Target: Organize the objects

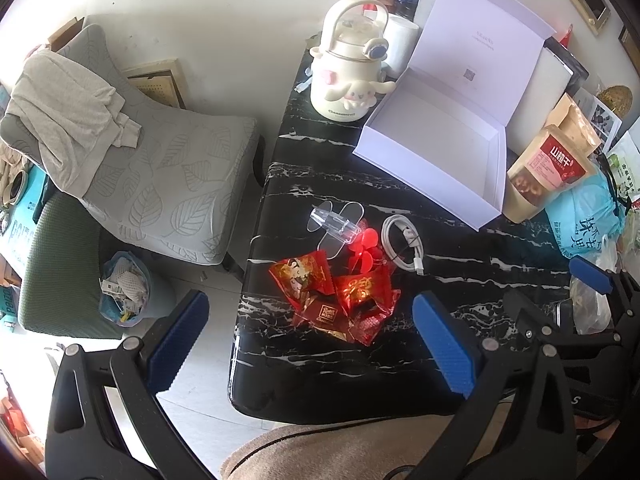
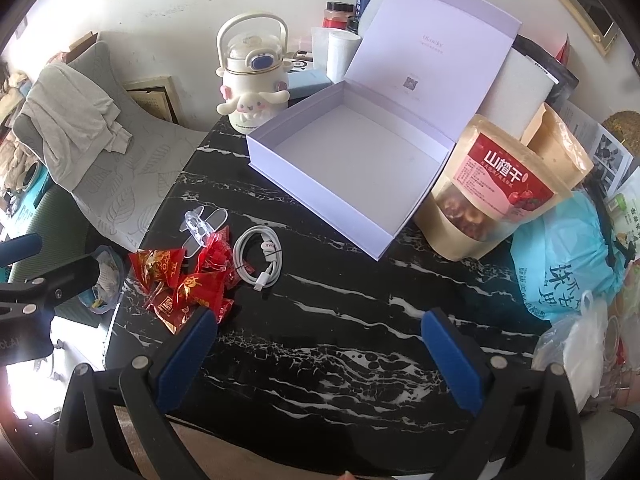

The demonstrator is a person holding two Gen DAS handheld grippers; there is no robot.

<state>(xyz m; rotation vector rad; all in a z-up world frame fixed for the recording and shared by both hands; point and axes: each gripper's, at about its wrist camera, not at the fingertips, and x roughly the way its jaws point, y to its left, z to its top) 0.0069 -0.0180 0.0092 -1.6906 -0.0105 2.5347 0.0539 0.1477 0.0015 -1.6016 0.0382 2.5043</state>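
A pile of red snack packets (image 1: 340, 296) (image 2: 180, 284) lies near the left edge of the black marble table (image 1: 480, 272) (image 2: 340, 340). Beside it are a coiled white cable (image 1: 402, 242) (image 2: 258, 258) and a clear plastic clip (image 1: 336, 222) (image 2: 200, 222). An open white box (image 1: 436, 148) (image 2: 352, 160) stands empty behind them, lid raised. My left gripper (image 1: 310, 340) is open above the table's near edge, just short of the packets. My right gripper (image 2: 318, 356) is open and empty over the table's bare middle; it also shows in the left wrist view (image 1: 592, 276).
A cream Cinnamoroll kettle (image 1: 348, 68) (image 2: 252, 88) stands at the back left. Brown snack pouches (image 1: 548, 168) (image 2: 492, 192), a blue bag (image 2: 568, 256) and jars crowd the right and back. A grey chair (image 1: 160, 176) and a bin (image 1: 124, 292) stand left of the table.
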